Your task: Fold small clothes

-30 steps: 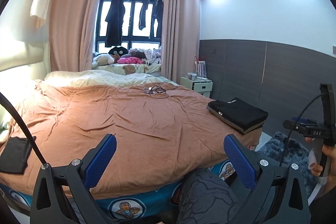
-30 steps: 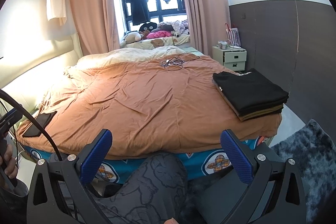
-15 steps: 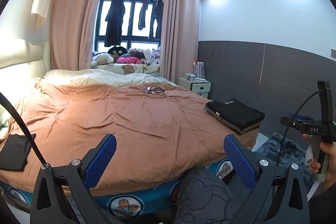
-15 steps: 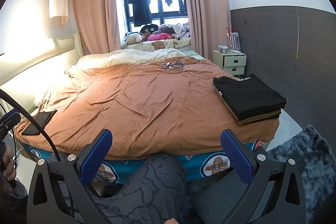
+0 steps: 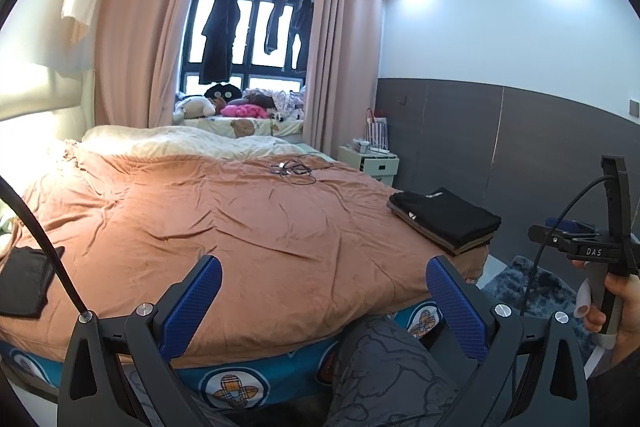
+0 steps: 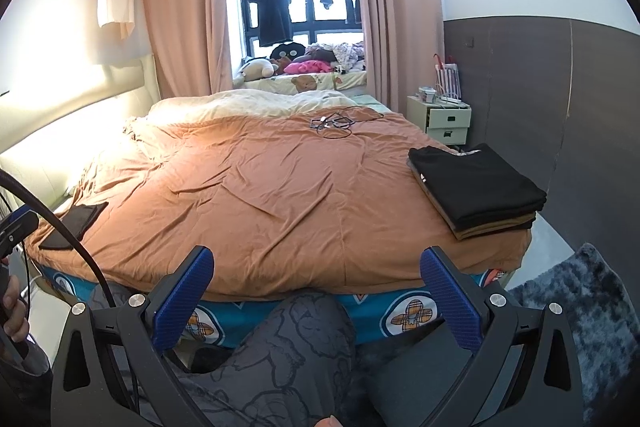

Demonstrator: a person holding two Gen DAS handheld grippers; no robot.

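A stack of folded dark clothes (image 5: 448,223) lies on the bed's right corner; it also shows in the right wrist view (image 6: 476,187). A small flat black cloth (image 5: 24,279) lies at the bed's left edge, also in the right wrist view (image 6: 74,221). My left gripper (image 5: 324,291) is open and empty, held above the bed's near edge. My right gripper (image 6: 318,281) is open and empty, held before the near edge above the person's knee (image 6: 288,347). The right gripper's body (image 5: 600,251) shows at the right of the left wrist view.
An orange cover (image 6: 280,187) spreads over the bed. Tangled cables (image 6: 334,125) lie near its far side. A white nightstand (image 6: 442,123) stands at the far right. A shaggy grey rug (image 6: 580,307) lies on the floor to the right.
Both cameras have drawn back and tilted up slightly, so the bed sits lower and farther in each view. The clothes have not moved. Both grippers stay open.
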